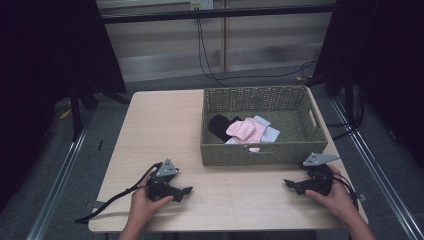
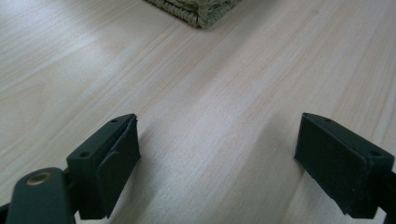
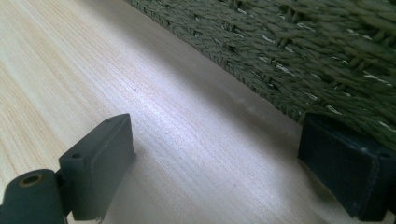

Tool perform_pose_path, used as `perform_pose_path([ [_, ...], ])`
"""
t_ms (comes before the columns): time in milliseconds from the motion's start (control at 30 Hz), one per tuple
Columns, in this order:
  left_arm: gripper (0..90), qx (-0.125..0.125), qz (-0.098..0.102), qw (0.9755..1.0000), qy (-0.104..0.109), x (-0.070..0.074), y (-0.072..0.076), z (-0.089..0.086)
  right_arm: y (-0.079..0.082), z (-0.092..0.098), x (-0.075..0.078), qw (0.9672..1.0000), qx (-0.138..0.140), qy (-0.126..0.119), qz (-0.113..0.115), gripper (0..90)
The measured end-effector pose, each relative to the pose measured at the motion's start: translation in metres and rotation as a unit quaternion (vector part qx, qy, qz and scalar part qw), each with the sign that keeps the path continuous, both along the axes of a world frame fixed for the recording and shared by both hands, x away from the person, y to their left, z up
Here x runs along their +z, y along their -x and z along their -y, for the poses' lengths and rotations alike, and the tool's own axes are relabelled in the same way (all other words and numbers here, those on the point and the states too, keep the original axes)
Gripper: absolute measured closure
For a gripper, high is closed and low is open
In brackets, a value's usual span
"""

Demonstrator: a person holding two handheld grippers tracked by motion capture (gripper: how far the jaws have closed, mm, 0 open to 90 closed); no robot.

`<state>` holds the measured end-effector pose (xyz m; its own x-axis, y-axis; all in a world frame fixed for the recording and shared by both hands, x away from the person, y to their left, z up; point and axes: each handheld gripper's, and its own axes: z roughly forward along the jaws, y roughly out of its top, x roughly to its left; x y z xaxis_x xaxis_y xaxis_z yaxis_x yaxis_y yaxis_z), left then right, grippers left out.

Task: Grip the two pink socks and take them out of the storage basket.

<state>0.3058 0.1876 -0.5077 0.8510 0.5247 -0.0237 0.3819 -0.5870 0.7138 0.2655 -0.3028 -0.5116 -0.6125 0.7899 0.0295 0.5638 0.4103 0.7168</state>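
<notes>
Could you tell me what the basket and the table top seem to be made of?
Basket: looks like woven grass or rope fibre, olive green and matt; twisted strands show in the right gripper view. Table: pale wood or wood-look laminate, smooth with a slight sheen; fine straight grain lines.

dim high view with black edges; soft glare on the table (image 2: 201, 140), near jaws slightly blurred.

We catch just a corner of the basket (image 2: 198, 10) at the top edge of the left gripper view; inside the basket, its front wall hides the lower parts of the socks (image 1: 245, 131).
</notes>
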Motion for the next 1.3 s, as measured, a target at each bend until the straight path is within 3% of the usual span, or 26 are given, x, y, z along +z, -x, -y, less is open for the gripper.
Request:
perform_pose_path([
  [67, 13.1, 0.0, 0.001, 1.0, 0.001, 0.0, 0.0, 0.0, 0.0, 0.0, 0.001, 1.0, -0.002, 0.002, -0.001, 10.4],
  [100, 13.0, 0.003, 0.001, 0.9999, 0.012, -0.002, 0.001, 0.0, 0.0, -0.001, 0.002, 0.9999, -0.003, 0.007, -0.008, 11.2],
  [367, 13.1, -0.004, 0.002, 1.0, 0.003, -0.001, 0.0, -0.001, -0.004, -0.011, 0.011, 0.9985, 0.019, 0.02, -0.048, 14.0],
  [400, 13.2, -0.004, 0.001, 1.0, 0.004, -0.001, 0.0, -0.001, -0.007, -0.017, 0.013, 0.9972, 0.035, 0.024, -0.061, 14.6],
  [600, 13.1, -0.007, 0.002, 1.0, 0.006, -0.001, 0.0, -0.002, -0.013, -0.031, 0.029, 0.9919, 0.066, 0.037, -0.102, 15.6],
  [733, 13.1, -0.005, 0.001, 0.9999, 0.008, -0.001, 0.0, -0.002, -0.016, -0.035, 0.04, 0.9892, 0.084, 0.046, -0.111, 16.0],
  [800, 13.1, -0.007, 0.001, 0.9999, 0.009, -0.001, 0.0, -0.002, -0.018, -0.039, 0.053, 0.9859, 0.093, 0.047, -0.131, 16.4],
  [967, 13.1, -0.007, 0.001, 0.9999, 0.008, -0.001, 0.0, -0.002, -0.022, -0.043, 0.075, 0.9814, 0.109, 0.053, -0.149, 17.9],
  [1300, 13.1, -0.008, 0.001, 0.9999, 0.01, -0.001, 0.0, -0.002, -0.031, -0.05, 0.121, 0.9787, 0.121, 0.069, -0.151, 19.7],
])
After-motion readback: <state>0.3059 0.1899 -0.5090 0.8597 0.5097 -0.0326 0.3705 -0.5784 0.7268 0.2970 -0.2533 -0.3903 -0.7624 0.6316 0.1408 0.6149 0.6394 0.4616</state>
